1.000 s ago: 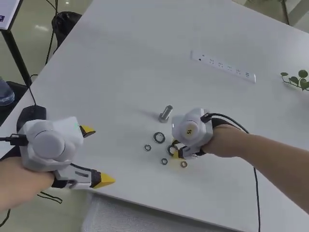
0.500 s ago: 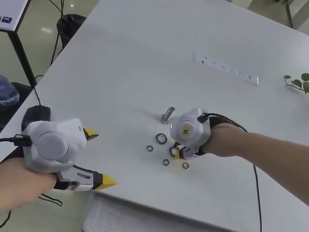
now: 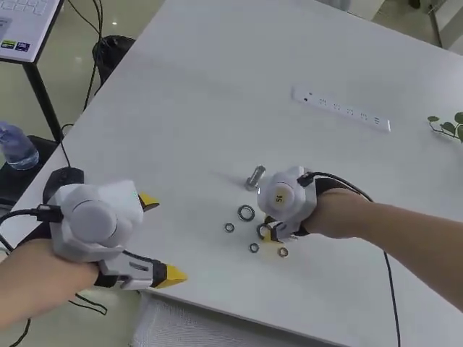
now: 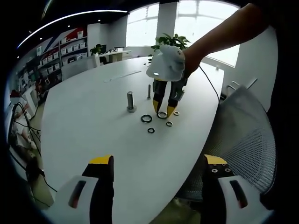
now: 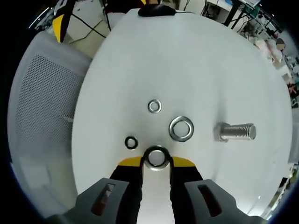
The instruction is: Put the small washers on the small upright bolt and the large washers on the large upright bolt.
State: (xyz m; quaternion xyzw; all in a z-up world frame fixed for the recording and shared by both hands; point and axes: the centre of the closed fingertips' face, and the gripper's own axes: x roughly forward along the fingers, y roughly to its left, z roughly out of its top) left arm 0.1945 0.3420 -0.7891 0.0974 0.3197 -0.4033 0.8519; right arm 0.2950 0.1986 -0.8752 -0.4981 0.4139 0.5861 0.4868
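A large upright bolt (image 3: 255, 177) (image 4: 130, 100) (image 5: 236, 131) stands mid-table, and a thinner small bolt (image 4: 149, 91) stands behind it. Several washers lie loose in front: a large one (image 3: 246, 213) (image 5: 181, 128) and small ones (image 3: 229, 228) (image 5: 154, 106) (image 5: 131, 142). My right gripper (image 3: 266, 231) (image 5: 157, 162) (image 4: 163, 111) points down at the table. Its yellow tips press both sides of another large washer (image 5: 157, 157) (image 4: 162, 115) that rests on the surface. My left gripper (image 3: 160, 238) (image 4: 158, 161) hovers open off the table's near left edge, with nothing between its fingers.
A white power strip (image 3: 341, 110) lies at the back of the white table (image 3: 181, 108). A plant sprig (image 3: 448, 126) sits at the far right. A mesh chair (image 4: 238, 130) (image 5: 42, 107) stands at the near edge. Cables and a dark bag (image 3: 108, 50) are on the floor to the left.
The head camera has shifted, so everything sits slightly lower and to the right. The right gripper stays down over the same washer, and the left gripper holds its place.
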